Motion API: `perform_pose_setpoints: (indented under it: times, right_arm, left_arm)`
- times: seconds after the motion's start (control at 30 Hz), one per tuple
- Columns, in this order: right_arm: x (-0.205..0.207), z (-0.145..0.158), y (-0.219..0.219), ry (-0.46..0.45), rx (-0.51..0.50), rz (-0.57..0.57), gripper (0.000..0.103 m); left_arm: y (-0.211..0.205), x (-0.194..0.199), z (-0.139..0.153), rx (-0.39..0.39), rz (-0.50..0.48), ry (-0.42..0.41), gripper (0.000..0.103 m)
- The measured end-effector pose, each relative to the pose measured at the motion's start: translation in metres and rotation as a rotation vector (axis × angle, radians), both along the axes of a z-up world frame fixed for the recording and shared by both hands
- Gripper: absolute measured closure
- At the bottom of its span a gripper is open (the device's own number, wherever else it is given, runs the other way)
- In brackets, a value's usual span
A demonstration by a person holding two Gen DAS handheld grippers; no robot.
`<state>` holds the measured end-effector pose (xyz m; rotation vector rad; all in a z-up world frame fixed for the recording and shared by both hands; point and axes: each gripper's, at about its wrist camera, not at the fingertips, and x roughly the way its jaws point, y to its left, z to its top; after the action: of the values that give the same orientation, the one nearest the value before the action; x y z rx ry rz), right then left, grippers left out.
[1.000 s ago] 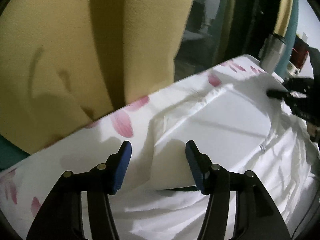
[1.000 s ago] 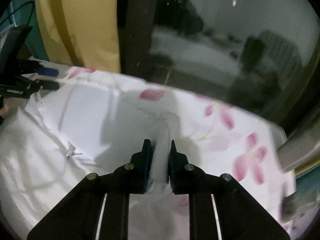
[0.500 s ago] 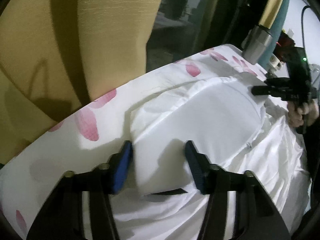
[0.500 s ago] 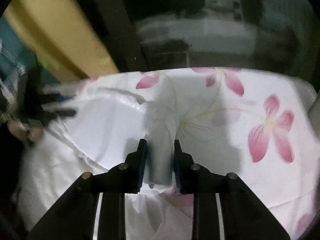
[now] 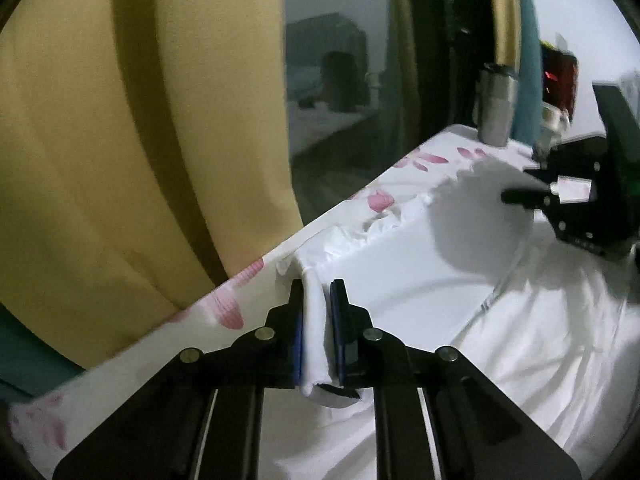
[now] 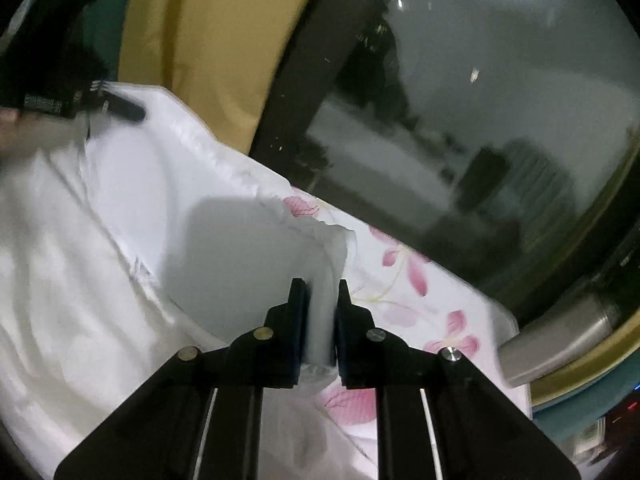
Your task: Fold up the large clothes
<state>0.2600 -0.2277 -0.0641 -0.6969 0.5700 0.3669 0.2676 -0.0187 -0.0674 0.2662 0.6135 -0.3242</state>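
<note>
Here the white garment (image 5: 420,280) spreads over the flower-print bench (image 5: 224,312) through the frame's lower half. Each hand-held gripper, left (image 5: 318,320) having just closed, right (image 6: 320,320), pinches a far-edge corner. Seemingly a fold is starting; next both corners should travel together, kept taut.

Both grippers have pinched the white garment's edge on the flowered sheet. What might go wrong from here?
1. The left gripper, whose jaws have just closed, and the right gripper each pinch only a thin bunch of the garment; a pull may slip it free.
2. The flowered sheet lies right under the right pinch and might lift too.
3. A steel bottle lies nearby; dragged fabric may nudge it.
</note>
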Motion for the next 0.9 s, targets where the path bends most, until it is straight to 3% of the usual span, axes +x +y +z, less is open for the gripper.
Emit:
perform_pose_setpoints:
  times: [0.13,0.23,0.4,0.5,0.73,0.9]
  right_arm:
    - [-0.024,0.000,0.002,-0.084,-0.038,0.004,0.089]
    - [-0.031,0.001,0.000,-0.033,-0.034,0.033,0.087]
    - [-0.047,0.011,-0.015,0.007,0.073,0.045,0.087]
    - [-0.065,0.016,-0.022,-0.019,0.124,0.060,0.087]
    - [-0.089,0.006,-0.011,-0.138,0.013,0.057,0.087]
    - [-0.106,0.005,-0.012,-0.117,0.016,0.068,0.087]
  left_arm:
    - [-0.003,-0.019,-0.003,0.017,-0.003,-0.015,0.089]
    - [-0.001,-0.033,-0.002,0.004,-0.016,-0.020,0.089]
    - [0.001,-0.057,0.005,0.001,-0.026,-0.041,0.089]
    - [0.003,-0.071,0.008,-0.019,-0.017,-0.058,0.089]
    - [0.013,-0.097,0.009,-0.150,-0.029,0.021,0.089]
    - [0.016,-0.122,-0.001,-0.152,-0.037,0.053,0.089]
